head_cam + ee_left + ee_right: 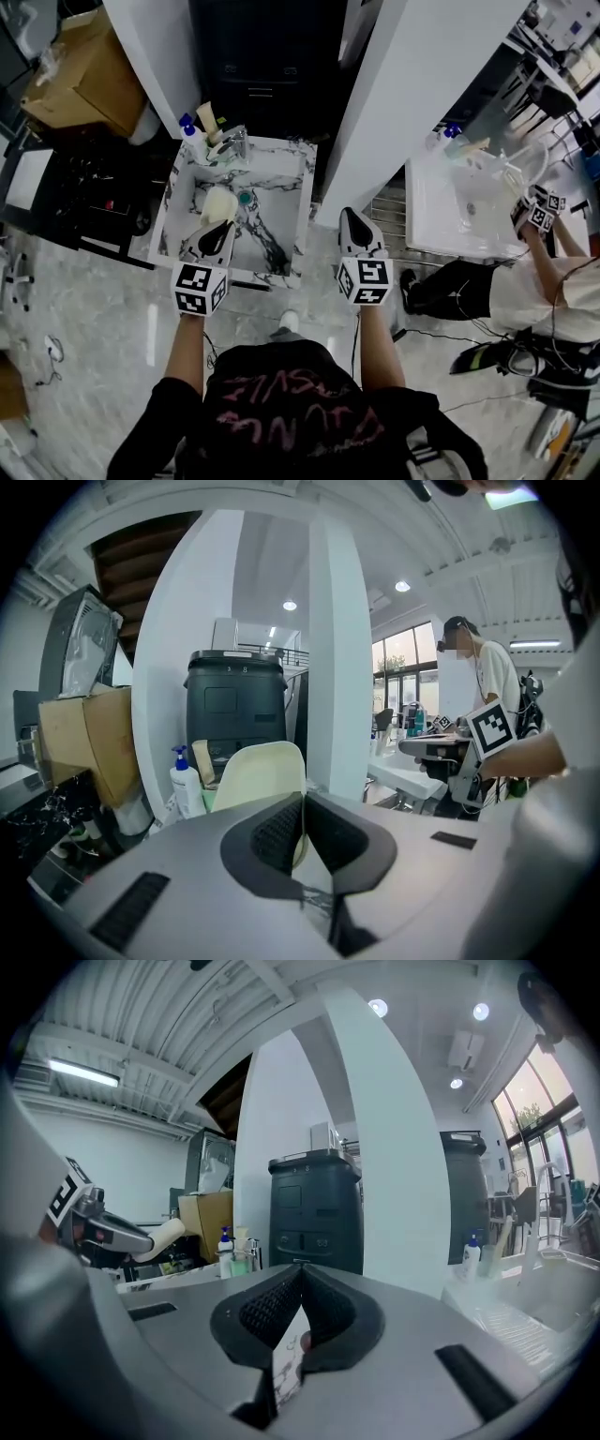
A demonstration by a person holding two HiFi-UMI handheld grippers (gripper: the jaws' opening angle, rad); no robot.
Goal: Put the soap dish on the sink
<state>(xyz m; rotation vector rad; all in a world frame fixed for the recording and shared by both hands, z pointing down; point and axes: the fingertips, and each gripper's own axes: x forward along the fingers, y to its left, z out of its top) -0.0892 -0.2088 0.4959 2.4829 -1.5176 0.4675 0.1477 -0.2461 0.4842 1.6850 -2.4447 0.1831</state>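
**Left gripper** [302, 803]: jaws clenched on the lower edge of the cream soap dish [258, 771]. The dish stands upright out of the pads, its broad face towards the camera. An edge grip of this kind leaves the underside free, which suits setting the dish down flat.

**Right gripper** [298, 1288]: jaws pressed together with nothing between them. Only marbled floor shows through the gap below the pads. In the head view it hangs off the sink's right front corner, well apart from the dish, and looks idle. One gripper appears enough for this job.

**Position of the dish:** in the head view the soap dish [217, 203] is held in the air over the left half of the marbled sink [306, 187], above the basin. It does not rest on any ledge. The green drain [245, 198] shows just beside it.

**Surroundings:** a tap [236, 142] and a pump bottle [190, 139] occupy the rear left corner of the sink.

**Assessment:** carrying stage; placement not yet made. The rear rim by the tap seems the likely seat.
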